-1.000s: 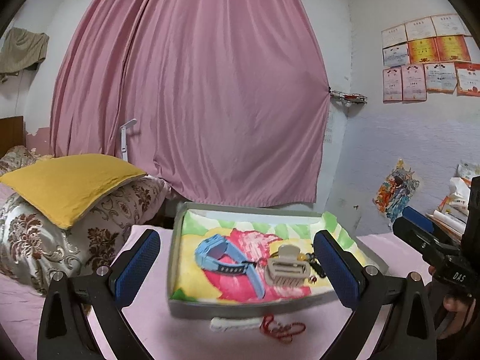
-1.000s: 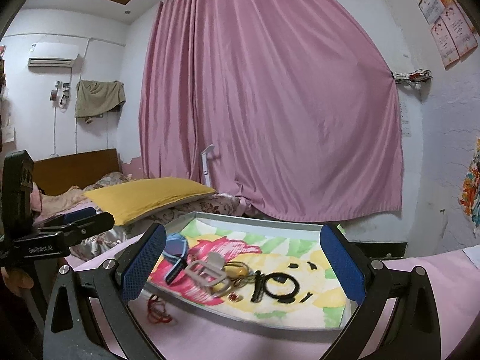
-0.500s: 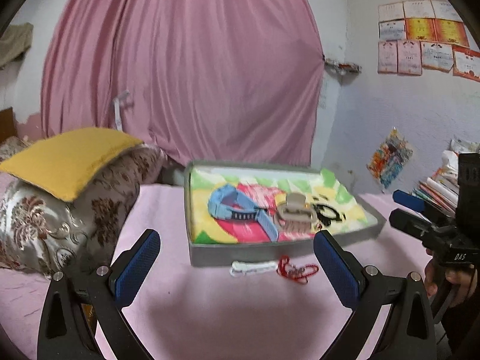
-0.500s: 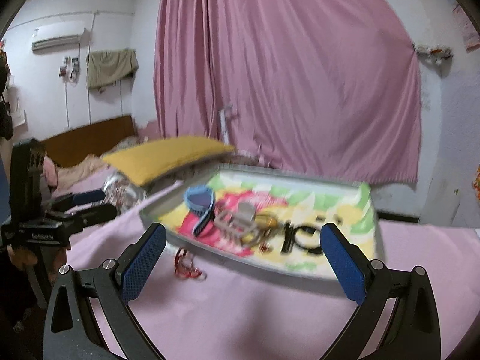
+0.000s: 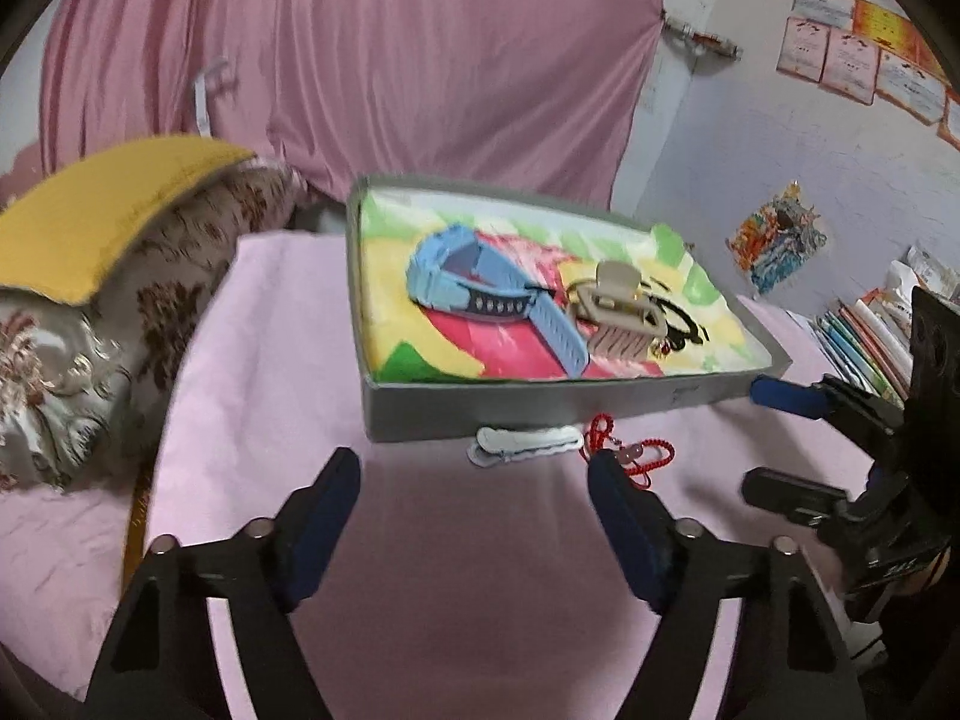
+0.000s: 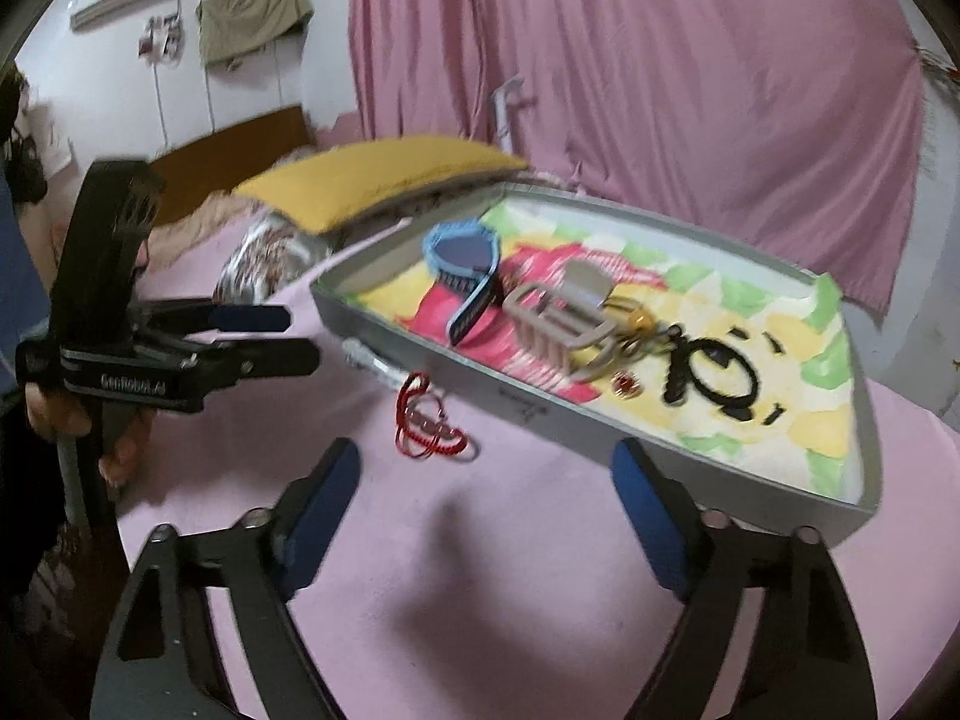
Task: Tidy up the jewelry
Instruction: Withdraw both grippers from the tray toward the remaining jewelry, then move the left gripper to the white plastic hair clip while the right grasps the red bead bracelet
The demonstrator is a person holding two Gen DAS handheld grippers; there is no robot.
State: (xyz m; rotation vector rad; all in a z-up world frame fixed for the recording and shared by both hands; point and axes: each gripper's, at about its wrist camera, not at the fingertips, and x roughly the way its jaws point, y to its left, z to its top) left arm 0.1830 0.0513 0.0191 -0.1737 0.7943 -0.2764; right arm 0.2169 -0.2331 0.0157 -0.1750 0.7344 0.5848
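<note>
A grey tray [image 5: 540, 405] with a colourful lining sits on the pink-covered table; it also shows in the right wrist view [image 6: 540, 402]. Inside lie a blue watch [image 5: 474, 291], a beige hair claw [image 5: 618, 315] and black hair ties [image 6: 720, 372]. A red bracelet [image 5: 630, 456] and a white hair clip [image 5: 522, 444] lie on the cloth in front of the tray; the bracelet also shows in the right wrist view [image 6: 429, 423]. My left gripper [image 5: 474, 498] is open and empty just short of the clip. My right gripper [image 6: 486, 495] is open and empty near the bracelet.
A yellow pillow [image 5: 102, 210] on a patterned cushion [image 5: 90, 354] lies left of the table. A pink curtain [image 5: 360, 60] hangs behind. Books [image 5: 864, 336] stack at the right by the wall.
Both grippers have tilted down and moved closer to the table in front of the tray; the jaws stay open. The bracelet and clip have not moved.
</note>
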